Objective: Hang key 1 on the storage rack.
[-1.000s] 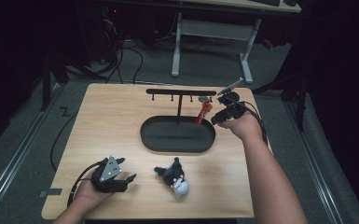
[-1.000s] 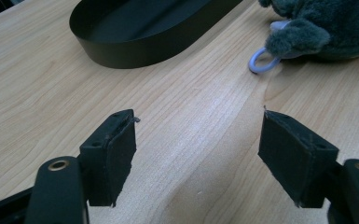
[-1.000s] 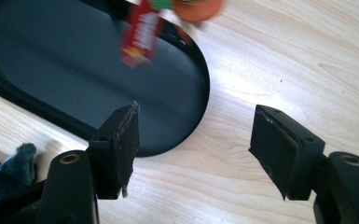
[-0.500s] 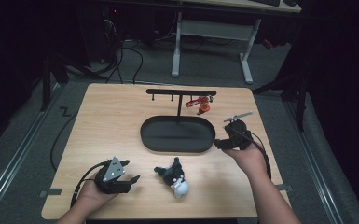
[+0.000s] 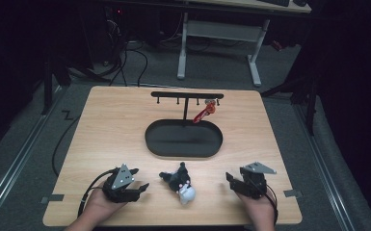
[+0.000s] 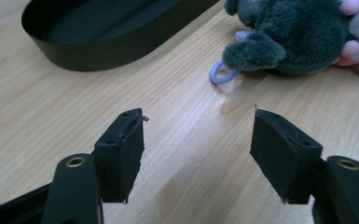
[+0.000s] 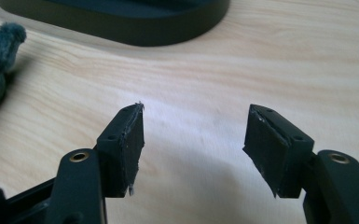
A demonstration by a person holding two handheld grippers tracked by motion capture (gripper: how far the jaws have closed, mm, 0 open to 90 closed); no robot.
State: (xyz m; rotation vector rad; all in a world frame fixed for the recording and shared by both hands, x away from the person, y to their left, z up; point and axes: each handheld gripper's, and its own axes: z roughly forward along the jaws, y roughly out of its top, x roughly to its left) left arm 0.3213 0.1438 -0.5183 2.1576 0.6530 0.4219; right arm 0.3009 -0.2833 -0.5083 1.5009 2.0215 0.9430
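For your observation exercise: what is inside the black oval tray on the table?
The black oval tray looks empty in the high view; its dark floor shows nothing. The left tongs' view sees its wall, which hides the near floor.

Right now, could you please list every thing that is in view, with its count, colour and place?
table: one, light wood, under everything.
oval tray: one, black, middle of the table, nothing in it.
hook rack: one, black, standing behind the tray.
keychain item: one, red, hanging from the rack near its right end.
plush toy: one, dark grey with white and pink, lying near the front edge between the grippers, with a pale blue ring.
desk frame: one, white, on the floor beyond the table.
left gripper: one, black, front left, jaws open, holding nothing.
right gripper: one, black, front right, jaws open, holding nothing.
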